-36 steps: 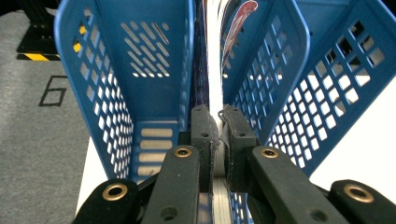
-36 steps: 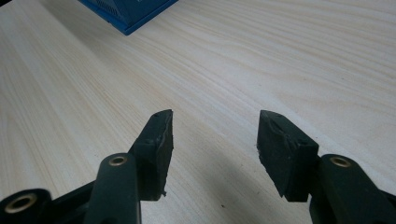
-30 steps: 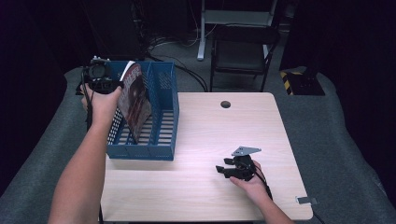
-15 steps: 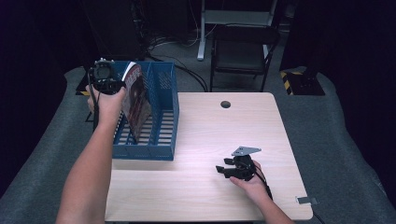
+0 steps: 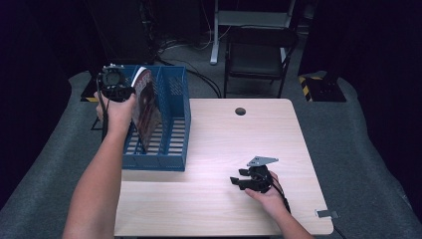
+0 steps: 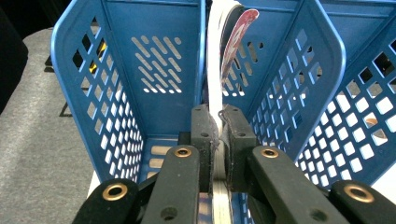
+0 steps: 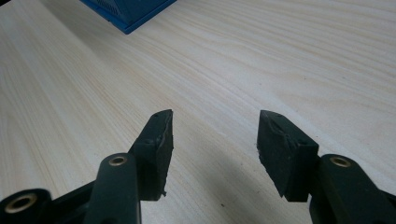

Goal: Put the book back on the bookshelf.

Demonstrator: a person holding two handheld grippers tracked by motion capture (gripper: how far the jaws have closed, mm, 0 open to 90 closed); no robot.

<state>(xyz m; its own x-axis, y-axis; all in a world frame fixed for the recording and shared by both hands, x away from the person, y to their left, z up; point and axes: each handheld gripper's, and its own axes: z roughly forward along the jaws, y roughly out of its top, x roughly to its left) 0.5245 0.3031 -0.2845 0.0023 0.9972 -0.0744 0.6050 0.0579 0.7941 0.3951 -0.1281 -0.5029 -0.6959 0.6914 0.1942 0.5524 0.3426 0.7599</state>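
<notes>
Left gripper (image 5: pixel 115 82) and book (image 5: pixel 146 107) slightly farther back

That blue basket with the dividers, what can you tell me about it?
The blue plastic file rack stands upright at the left edge of the wooden table. Its walls are perforated, its floor slatted, and solid dividers split it into slots. A thin magazine leans in one slot, pinched at its edge by the left claw.

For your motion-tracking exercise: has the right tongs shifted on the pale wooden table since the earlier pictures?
No. The right tongs rest at the same spot on the pale wooden table, equally far from its round cable hole.
</notes>
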